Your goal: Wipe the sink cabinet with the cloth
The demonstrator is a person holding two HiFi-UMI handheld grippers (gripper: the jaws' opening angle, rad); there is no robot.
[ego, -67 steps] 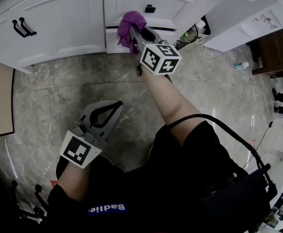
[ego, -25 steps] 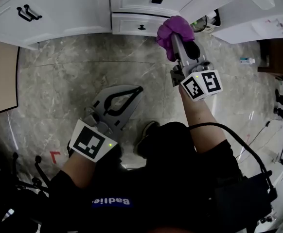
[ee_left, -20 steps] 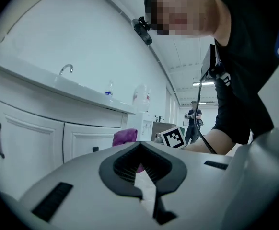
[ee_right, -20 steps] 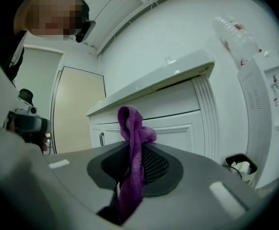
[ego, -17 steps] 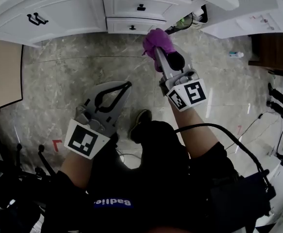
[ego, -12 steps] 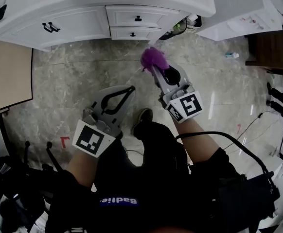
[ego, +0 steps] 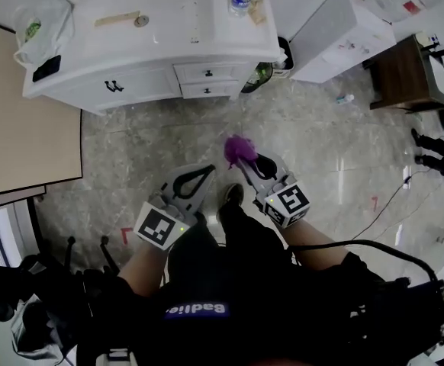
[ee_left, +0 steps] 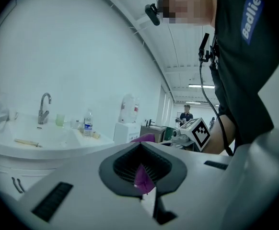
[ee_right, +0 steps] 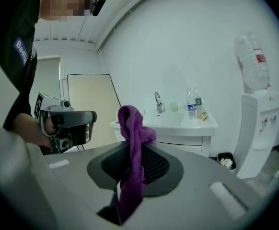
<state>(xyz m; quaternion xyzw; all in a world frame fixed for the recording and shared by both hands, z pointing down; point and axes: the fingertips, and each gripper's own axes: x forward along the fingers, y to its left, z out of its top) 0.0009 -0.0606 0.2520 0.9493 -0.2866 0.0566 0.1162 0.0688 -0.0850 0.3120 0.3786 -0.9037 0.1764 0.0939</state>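
Right tool (ego: 246,163) forward, gripping purple cloth (ego: 239,149), left tool (ego: 204,171) beside, closed.

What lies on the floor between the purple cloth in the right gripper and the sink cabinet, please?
Nothing. In the head view, only bare grey stone floor separates the cloth, clamped in the right gripper, from the sink cabinet.

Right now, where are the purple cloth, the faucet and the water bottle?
purple cloth (ee_right: 131,147): right gripper view, hanging strip
faucet (ee_left: 42,110): left gripper view, upright stem
water bottle (ee_left: 87,124): left gripper view, label
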